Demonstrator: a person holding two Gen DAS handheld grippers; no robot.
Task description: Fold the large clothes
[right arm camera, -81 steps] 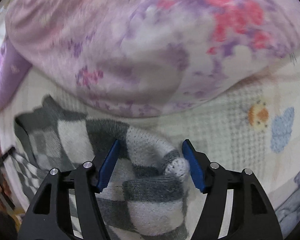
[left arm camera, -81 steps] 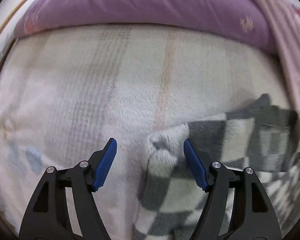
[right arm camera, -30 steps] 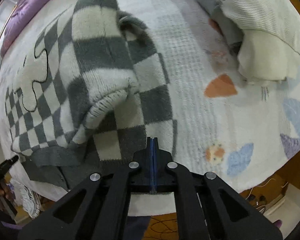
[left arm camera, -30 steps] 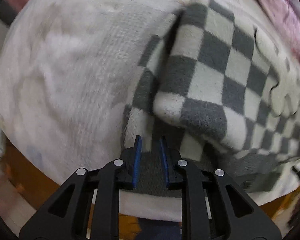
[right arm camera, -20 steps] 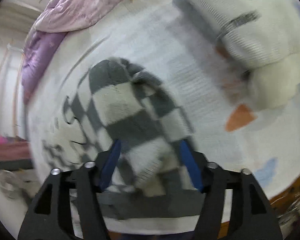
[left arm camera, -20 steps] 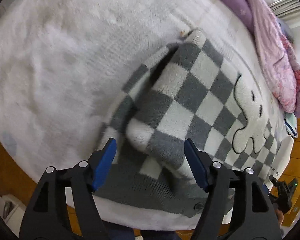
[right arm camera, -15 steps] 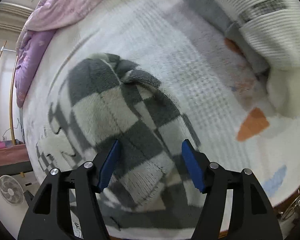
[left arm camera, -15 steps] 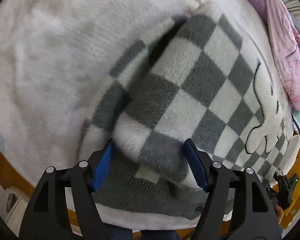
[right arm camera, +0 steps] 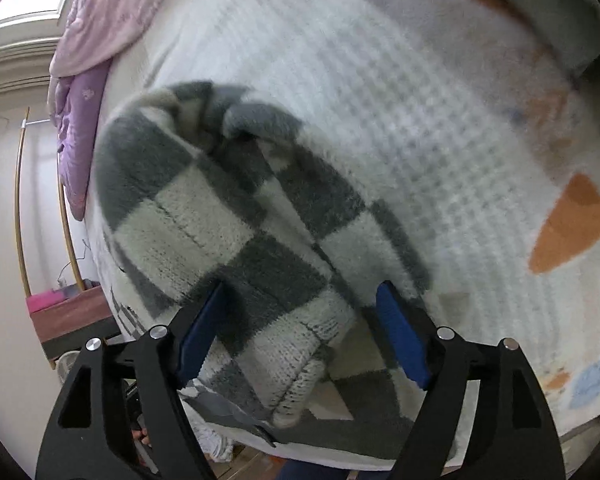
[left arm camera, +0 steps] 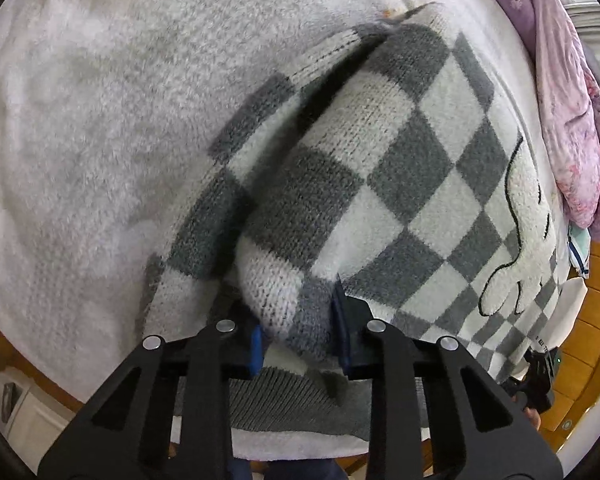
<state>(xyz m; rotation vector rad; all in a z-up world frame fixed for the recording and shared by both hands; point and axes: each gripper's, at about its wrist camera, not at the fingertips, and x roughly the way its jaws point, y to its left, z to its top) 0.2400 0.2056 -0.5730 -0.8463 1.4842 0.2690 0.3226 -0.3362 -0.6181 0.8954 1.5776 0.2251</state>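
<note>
A grey-and-white checked knit sweater (left arm camera: 400, 168) lies on a white fleece blanket (left arm camera: 100, 120) on the bed. Its sleeves are folded in over the body. My left gripper (left arm camera: 298, 336) is shut on the left sleeve's cuff (left arm camera: 288, 300), near the grey ribbed hem (left arm camera: 284, 404). In the right wrist view the sweater (right arm camera: 204, 216) fills the middle. My right gripper (right arm camera: 300, 336) is open, with the right sleeve's cuff (right arm camera: 288, 376) lying between its blue pads, untouched.
A pink floral quilt (left arm camera: 572, 100) and a purple pillow (right arm camera: 78, 136) lie at the head of the bed. Folded pale clothes (right arm camera: 540, 12) sit at the right. The wooden bed edge (left arm camera: 4, 344) and the floor are just below both grippers.
Both grippers let go of the hem, opened and moved up to the sleeve cuffs. The left gripper has since closed on its cuff; the right stays open around its cuff.
</note>
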